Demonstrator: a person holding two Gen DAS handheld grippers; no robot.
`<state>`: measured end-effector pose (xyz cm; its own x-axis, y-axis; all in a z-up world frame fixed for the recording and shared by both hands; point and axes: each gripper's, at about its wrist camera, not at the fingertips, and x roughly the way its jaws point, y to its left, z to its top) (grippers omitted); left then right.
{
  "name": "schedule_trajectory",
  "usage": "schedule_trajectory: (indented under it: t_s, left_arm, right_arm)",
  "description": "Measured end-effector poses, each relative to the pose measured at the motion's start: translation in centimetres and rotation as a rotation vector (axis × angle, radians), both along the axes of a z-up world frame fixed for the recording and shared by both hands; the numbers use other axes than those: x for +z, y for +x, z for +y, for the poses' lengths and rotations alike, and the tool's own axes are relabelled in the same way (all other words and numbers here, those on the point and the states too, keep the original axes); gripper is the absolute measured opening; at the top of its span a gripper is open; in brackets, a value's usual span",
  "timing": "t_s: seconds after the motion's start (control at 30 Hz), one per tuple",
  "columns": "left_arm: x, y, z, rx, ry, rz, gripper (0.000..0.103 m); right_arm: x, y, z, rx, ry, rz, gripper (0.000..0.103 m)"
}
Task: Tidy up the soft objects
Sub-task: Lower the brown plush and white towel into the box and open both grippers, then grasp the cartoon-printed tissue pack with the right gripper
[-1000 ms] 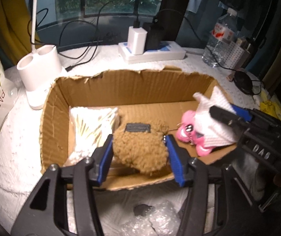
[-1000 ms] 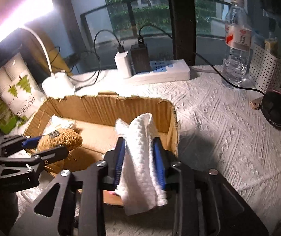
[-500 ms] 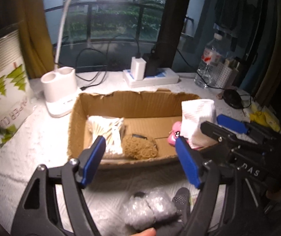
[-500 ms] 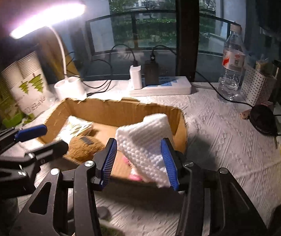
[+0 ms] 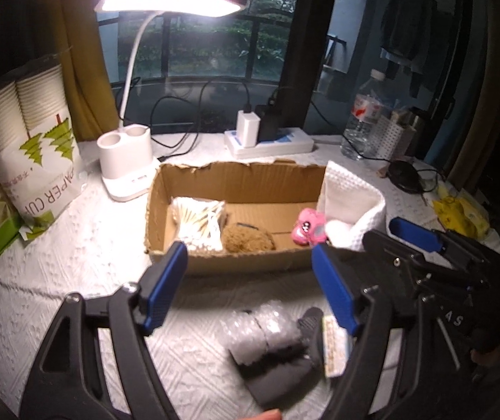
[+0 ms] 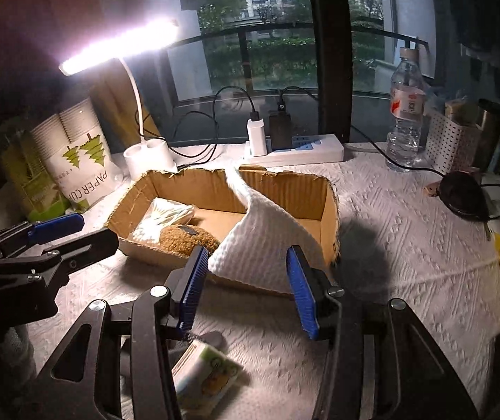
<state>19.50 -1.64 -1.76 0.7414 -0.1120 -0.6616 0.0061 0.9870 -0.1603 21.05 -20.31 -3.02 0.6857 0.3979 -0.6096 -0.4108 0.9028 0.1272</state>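
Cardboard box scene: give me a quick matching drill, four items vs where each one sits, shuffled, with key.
Items:
1. cotton swab pack
2. brown plush
3. white towel
4. bubble-wrapped bundle

Places:
A. draped over the right end of the cardboard box
B. on the table in front of the box
C. left end of the box
D. box floor, beside the swabs

Pairs: 1-C, 2-D, 3-A, 4-B

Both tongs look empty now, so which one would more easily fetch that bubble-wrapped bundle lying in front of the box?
Probably the left tongs. They are open, and the clear bubble-wrapped bundle lies just beyond and below their blue fingertips. The right tongs, also open, face the white waffle-weave cloth draped over the brown cardboard box.
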Motion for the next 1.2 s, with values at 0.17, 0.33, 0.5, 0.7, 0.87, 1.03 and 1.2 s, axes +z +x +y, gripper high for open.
schedule_trajectory:
  t_s: [0.17,0.33,0.5,0.7,0.87,1.03,1.2]
  left_arm:
    - [0.2,-1.3,-0.3,-0.003,0.006,-0.007,0.075]
    - [0.3,-1.8,-0.5,-0.004,0.011,-0.015,0.075]
    - [0.0,-1.9,0.0,0.011,0.01,-0.008,0.077]
    - [-0.9,-1.2,0.4,0.023,0.007,0.011,0.079]
    - [-1.4,-0.9,0.1,0.017,0.007,0.021,0.079]
    - [-1.6,-1.5,-0.2,0.002,0.007,0.015,0.079]
    - [-1.7,-2.6,-0.6,-0.022,0.005,0.009,0.079]
  right_arm:
    - [0.5,-1.5,-0.6,-0.012,-0.007,-0.014,0.052]
    - [0.8,-2.0,-1.2,-0.022,0.001,-0.032,0.06]
    - [0.4,-1.2,-1.4,-0.035,0.009,-0.021,0.06]
    - [0.2,-0.3,-1.6,-0.042,0.014,-0.01,0.06]
    - [0.2,-0.3,-1.6,-0.041,0.006,-0.008,0.06]
    - [0.6,-1.8,-1.9,-0.043,0.006,-0.015,0.06]
    - [1.0,-4.2,-2.0,-0.045,-0.002,-0.033,0.06]
